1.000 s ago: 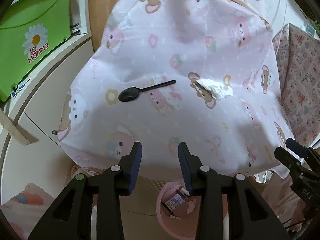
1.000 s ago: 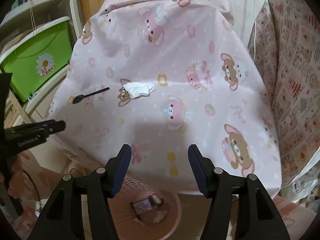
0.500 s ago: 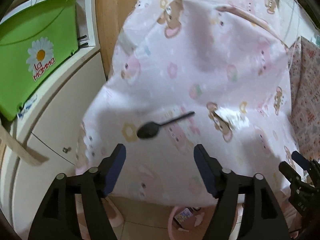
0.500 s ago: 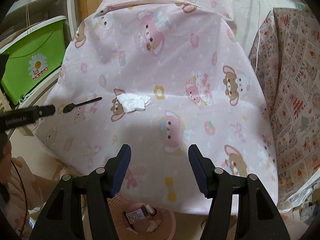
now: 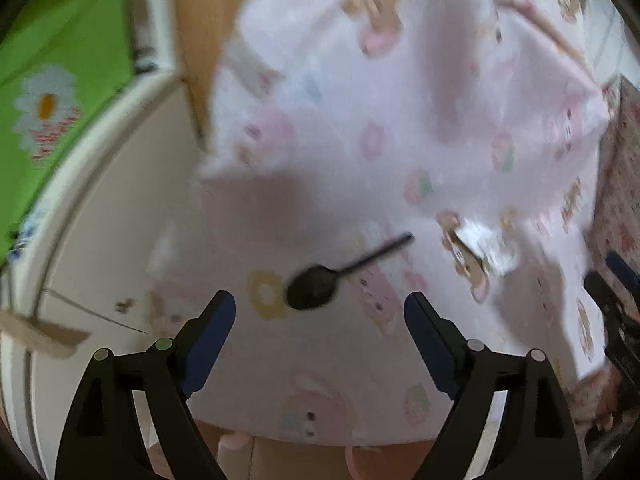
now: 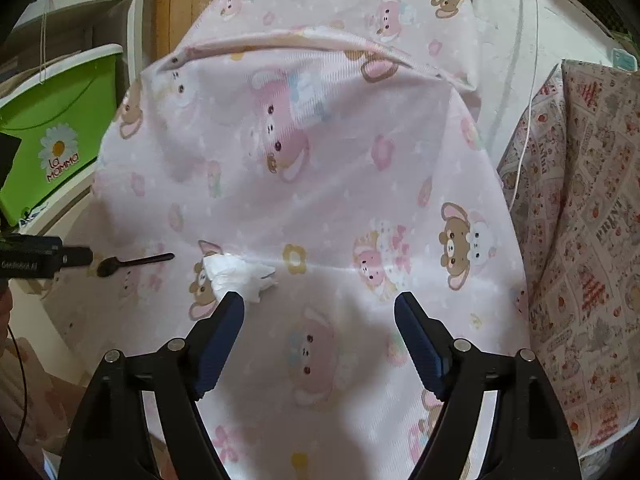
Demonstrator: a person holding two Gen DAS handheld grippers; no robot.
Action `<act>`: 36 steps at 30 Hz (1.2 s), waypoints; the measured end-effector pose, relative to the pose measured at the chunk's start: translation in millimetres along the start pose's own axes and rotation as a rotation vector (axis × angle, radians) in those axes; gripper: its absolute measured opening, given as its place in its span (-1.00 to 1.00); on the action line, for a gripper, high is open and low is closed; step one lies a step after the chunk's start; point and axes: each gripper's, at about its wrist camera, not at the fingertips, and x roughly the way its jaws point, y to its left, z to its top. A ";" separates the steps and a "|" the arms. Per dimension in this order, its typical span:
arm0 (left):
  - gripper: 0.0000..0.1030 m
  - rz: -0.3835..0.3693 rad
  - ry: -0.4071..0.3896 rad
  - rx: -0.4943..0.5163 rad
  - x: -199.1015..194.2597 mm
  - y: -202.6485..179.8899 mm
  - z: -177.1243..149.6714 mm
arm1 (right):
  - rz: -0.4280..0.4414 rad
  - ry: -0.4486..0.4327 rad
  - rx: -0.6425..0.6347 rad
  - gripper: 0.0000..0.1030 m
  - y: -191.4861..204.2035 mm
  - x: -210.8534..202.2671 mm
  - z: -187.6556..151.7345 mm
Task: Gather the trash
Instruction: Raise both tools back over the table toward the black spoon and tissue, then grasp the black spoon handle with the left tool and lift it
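On the pink cartoon-print cloth (image 6: 320,184) lie two trash items: a black plastic spoon (image 5: 324,280) and a crumpled white tissue (image 6: 240,276), near each other but apart, tissue to the spoon's right. Left gripper (image 5: 320,320) jaws spread wide, holding nothing; the spoon's bowl sits just ahead of and between the blue fingertips (image 5: 218,316), handle angled up-right toward the tissue (image 5: 486,246). Left view heavily motion-blurred. Right gripper (image 6: 318,318) also released, jaws wide apart, empty; tissue lies just ahead of its left pad (image 6: 230,316), overlapping it in view, contact can't be told. In the right view the spoon (image 6: 132,262) is at far left, with the left gripper's tip (image 6: 76,257) right next to its bowl. Green bin with daisy logo (image 6: 60,132) stands on a white shelf unit (image 5: 100,220) left of the cloth. Patterned red-print fabric (image 6: 592,240) hangs to the right. A pink rim (image 5: 356,462) shows below the cloth edge, blurred.
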 end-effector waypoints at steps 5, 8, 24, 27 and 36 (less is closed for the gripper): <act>0.63 0.016 0.055 0.045 22.2 -7.8 3.3 | 0.012 0.024 0.038 0.54 -1.6 15.9 -1.8; 0.63 0.013 0.076 0.057 30.1 -13.0 3.4 | 0.018 0.016 0.040 0.54 -0.8 17.5 1.6; 0.22 0.040 0.079 0.168 50.6 -49.7 9.9 | 0.029 0.007 0.066 0.54 -8.6 16.5 5.2; 0.22 0.029 0.050 0.138 49.0 -44.7 17.4 | 0.032 0.014 0.074 0.54 -9.8 17.5 4.9; -0.01 -0.081 0.052 0.175 47.9 -59.2 25.1 | 0.028 0.023 0.071 0.54 -12.3 18.1 3.4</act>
